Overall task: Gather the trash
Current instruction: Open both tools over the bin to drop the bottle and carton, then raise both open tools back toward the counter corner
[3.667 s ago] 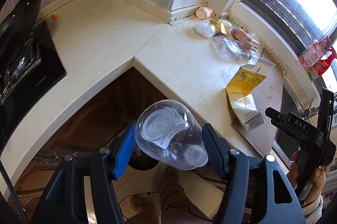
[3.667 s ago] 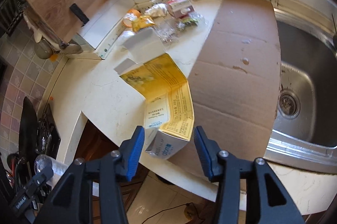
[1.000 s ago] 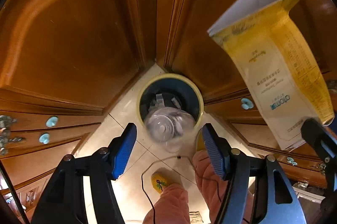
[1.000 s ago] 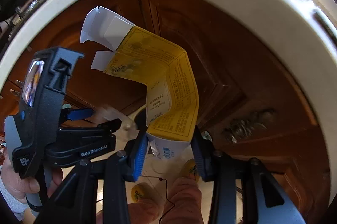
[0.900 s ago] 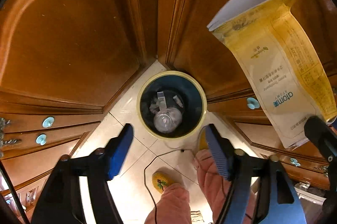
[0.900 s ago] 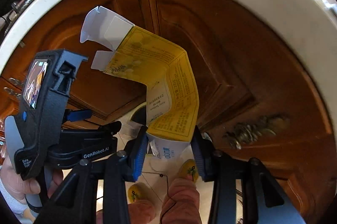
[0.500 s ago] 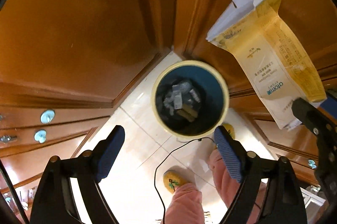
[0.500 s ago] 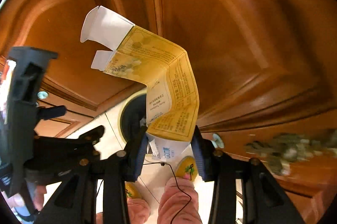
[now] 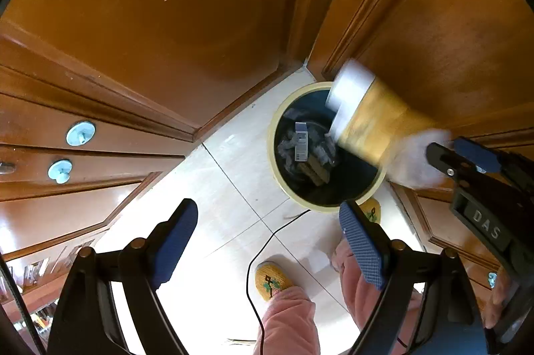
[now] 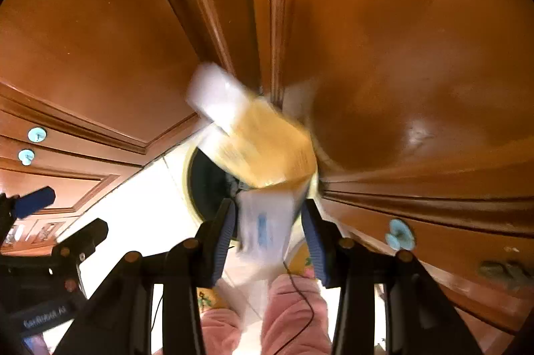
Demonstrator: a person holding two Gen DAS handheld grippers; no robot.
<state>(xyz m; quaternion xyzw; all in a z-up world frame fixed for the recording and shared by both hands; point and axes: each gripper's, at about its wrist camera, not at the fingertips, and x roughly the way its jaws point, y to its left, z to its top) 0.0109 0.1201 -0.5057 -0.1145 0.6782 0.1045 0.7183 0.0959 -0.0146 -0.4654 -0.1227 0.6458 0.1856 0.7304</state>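
Observation:
A round bin (image 9: 272, 154) with a yellow rim and dark inside stands on the tiled floor in the cabinet corner, with several pieces of trash (image 9: 302, 148) in it. My left gripper (image 9: 267, 210) points down just in front of the bin, open and empty. A yellow and white carton (image 10: 263, 144) is blurred with motion and leans over the bin (image 10: 187, 174). Its white end lies between the pads of my right gripper (image 10: 268, 205), whose jaws are opening, with small gaps showing on both sides. The left wrist view shows the carton (image 9: 373, 121) above the bin's right rim.
Brown wooden cabinet doors (image 9: 167, 21) close in the corner behind the bin. Drawers with pale blue knobs (image 9: 80, 133) are at the left. A person's pink trouser legs (image 9: 290, 315), yellow slippers (image 9: 272, 280) and a black cable (image 9: 253, 255) are on the floor tiles near the bin.
The clear bottle dropped from my left gripper into the bin and the left jaws widened. Both grippers sank toward the floor. The carton has tipped over the bin and now blurs.

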